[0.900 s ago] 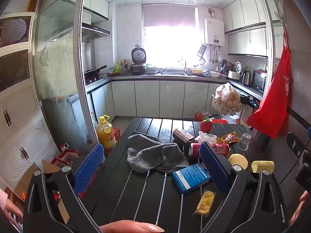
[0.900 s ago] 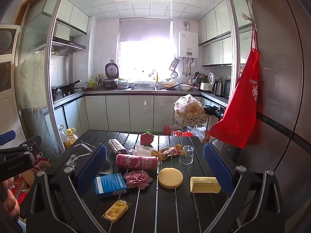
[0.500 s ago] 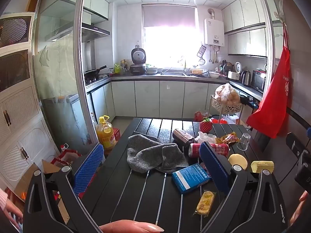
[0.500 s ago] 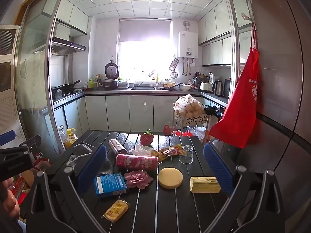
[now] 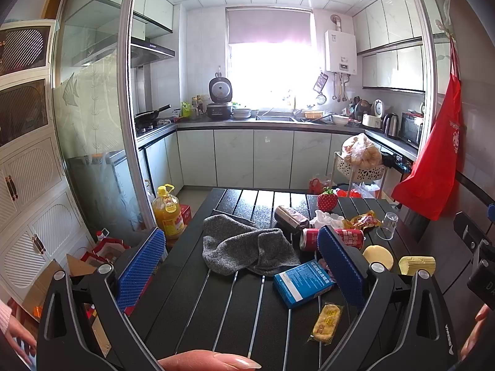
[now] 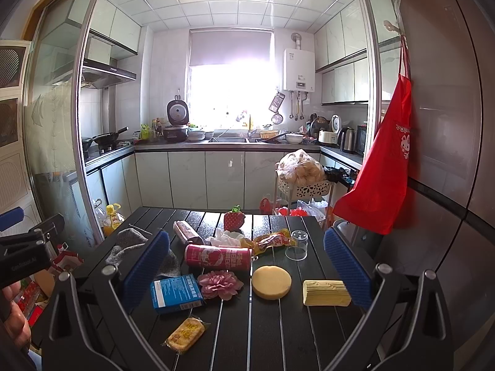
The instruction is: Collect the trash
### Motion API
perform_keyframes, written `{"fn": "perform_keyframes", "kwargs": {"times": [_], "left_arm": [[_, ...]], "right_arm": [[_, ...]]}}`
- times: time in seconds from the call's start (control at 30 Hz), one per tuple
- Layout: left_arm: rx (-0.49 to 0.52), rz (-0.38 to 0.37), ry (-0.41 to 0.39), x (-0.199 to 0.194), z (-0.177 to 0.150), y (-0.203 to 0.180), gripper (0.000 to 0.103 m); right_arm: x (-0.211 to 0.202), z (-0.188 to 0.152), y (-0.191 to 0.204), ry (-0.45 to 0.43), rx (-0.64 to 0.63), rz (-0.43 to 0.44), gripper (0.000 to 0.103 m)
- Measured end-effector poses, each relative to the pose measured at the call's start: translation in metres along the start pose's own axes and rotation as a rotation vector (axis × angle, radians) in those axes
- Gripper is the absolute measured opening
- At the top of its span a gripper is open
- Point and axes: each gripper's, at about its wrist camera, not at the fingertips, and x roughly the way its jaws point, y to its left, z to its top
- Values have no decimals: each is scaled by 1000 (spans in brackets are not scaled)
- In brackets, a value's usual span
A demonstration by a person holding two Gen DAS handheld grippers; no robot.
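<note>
left claw (image 5: 241, 266) and right claw (image 6: 246, 269): both released, gripping nothing | trash: red can (image 6: 217, 257) lies on its side mid-bench (image 6: 266, 334), beside crumpled tissue (image 6: 225, 237) | can probably light, dentable, rolls; I pinch across its middle

The slatted tabletop (image 6: 266, 324) was black, the cloth (image 5: 244, 250) grey, the can (image 6: 216, 256) red, the box (image 6: 176, 293) blue and white, the apron (image 6: 380, 160) red.
</note>
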Motion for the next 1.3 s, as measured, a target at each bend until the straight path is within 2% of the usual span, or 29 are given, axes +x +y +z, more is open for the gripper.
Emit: {"fn": "perform_keyframes", "kwargs": {"times": [1.3], "left_arm": [[-1, -1, -4, 0, 0, 0, 95]], "right_arm": [[-6, 1, -3, 1, 1, 3, 100]]}}
